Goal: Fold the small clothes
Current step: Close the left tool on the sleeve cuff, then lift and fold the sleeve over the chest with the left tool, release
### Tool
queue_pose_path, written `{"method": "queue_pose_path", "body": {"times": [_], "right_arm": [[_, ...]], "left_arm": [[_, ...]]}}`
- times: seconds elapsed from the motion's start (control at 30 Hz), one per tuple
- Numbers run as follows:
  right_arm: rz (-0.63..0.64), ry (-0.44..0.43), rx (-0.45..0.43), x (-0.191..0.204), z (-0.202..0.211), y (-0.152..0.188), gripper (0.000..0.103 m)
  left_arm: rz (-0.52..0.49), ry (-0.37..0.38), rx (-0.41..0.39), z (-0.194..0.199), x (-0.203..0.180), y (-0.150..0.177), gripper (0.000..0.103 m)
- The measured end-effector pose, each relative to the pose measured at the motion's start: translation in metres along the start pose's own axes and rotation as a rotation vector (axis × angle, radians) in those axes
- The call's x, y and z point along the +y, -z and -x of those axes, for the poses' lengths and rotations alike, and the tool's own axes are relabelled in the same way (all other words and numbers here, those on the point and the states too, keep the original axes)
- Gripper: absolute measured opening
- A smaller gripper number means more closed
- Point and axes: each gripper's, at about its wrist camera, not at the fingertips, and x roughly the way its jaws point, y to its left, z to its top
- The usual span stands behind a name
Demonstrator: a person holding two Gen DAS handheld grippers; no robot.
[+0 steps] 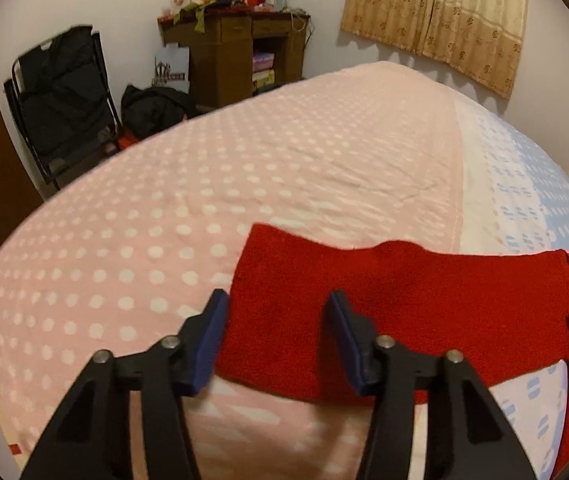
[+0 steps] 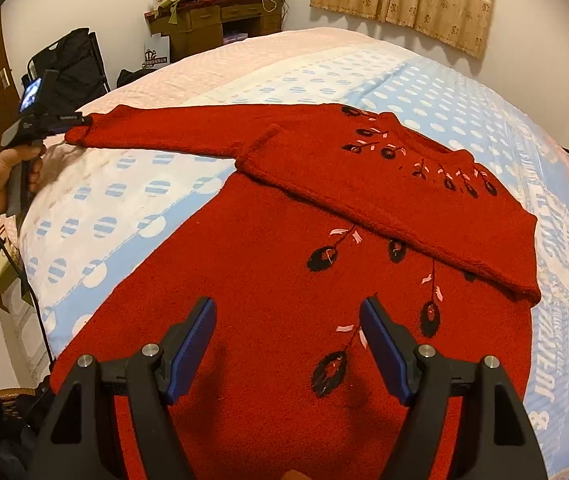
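Observation:
A red knitted sweater (image 2: 264, 260) with black and pink embroidery lies flat on the bed. One sleeve (image 2: 384, 200) is folded across the chest. The other sleeve (image 2: 184, 132) stretches out to the left. In the left wrist view my left gripper (image 1: 278, 312) straddles the cuff end of that outstretched sleeve (image 1: 404, 288). The fabric lies flat between its blue pads and is not pinched. The right wrist view shows a hand (image 2: 0, 176) holding the left gripper (image 2: 44, 124) at the cuff. My right gripper (image 2: 288, 320) hovers open over the sweater's lower body, nothing between its fingers.
The bed carries a pink dotted blanket (image 1: 204, 200) and a blue dotted one (image 2: 124, 200). Beyond the far edge stand a dark wooden desk (image 1: 236, 52) piled with things, a folding chair (image 1: 60, 96) draped in black clothes, and a curtain (image 1: 436, 12).

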Motion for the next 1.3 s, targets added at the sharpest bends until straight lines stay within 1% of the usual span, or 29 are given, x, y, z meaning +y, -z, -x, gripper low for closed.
{"method": "queue_pose_path", "body": {"times": [0.07,0.13,0.17,0.2,0.27,0.43,0.53,0.57,0.8,0.83,0.9,1.07,1.3], "right_arm": [[0.000,-0.003,0.001,0.002,0.000,0.001,0.075],[-0.002,-0.007,0.001,0.003,-0.001,0.001,0.075],[-0.002,-0.009,0.002,0.004,-0.001,0.001,0.075],[-0.001,-0.011,0.003,0.005,-0.002,0.001,0.075],[0.002,-0.016,0.000,0.008,-0.001,0.001,0.075],[0.005,-0.024,-0.007,0.011,0.001,0.002,0.075],[0.002,-0.023,-0.009,0.010,0.003,0.001,0.075],[-0.001,-0.022,-0.011,0.010,0.004,0.001,0.075],[-0.027,-0.008,-0.020,0.000,0.009,0.001,0.075],[-0.029,-0.010,-0.020,-0.001,0.009,0.002,0.075],[-0.029,-0.010,-0.019,-0.002,0.010,0.003,0.075],[-0.031,-0.009,-0.025,-0.005,0.015,0.005,0.075],[-0.059,-0.001,-0.043,-0.018,0.026,0.010,0.075]], "left_arm": [[-0.009,-0.003,0.004,-0.001,0.000,0.003,0.051],[-0.025,-0.002,0.014,0.000,0.001,0.003,0.038],[-0.025,-0.003,0.016,0.001,0.002,0.002,0.023],[-0.019,0.007,0.017,0.002,0.004,0.002,0.016],[-0.001,0.046,0.018,0.007,0.008,-0.001,0.011],[0.031,0.108,-0.006,0.022,0.011,-0.003,0.010],[0.065,0.187,-0.024,0.035,0.009,-0.007,0.010],[0.066,0.200,-0.032,0.039,0.007,-0.009,0.010],[0.024,0.367,-0.103,0.082,-0.035,-0.024,0.010],[0.022,0.379,-0.107,0.086,-0.039,-0.025,0.010],[0.020,0.429,-0.111,0.095,-0.051,-0.030,0.010],[-0.003,0.496,-0.141,0.116,-0.083,-0.040,0.010],[-0.059,0.632,-0.173,0.152,-0.133,-0.048,0.009]]}}
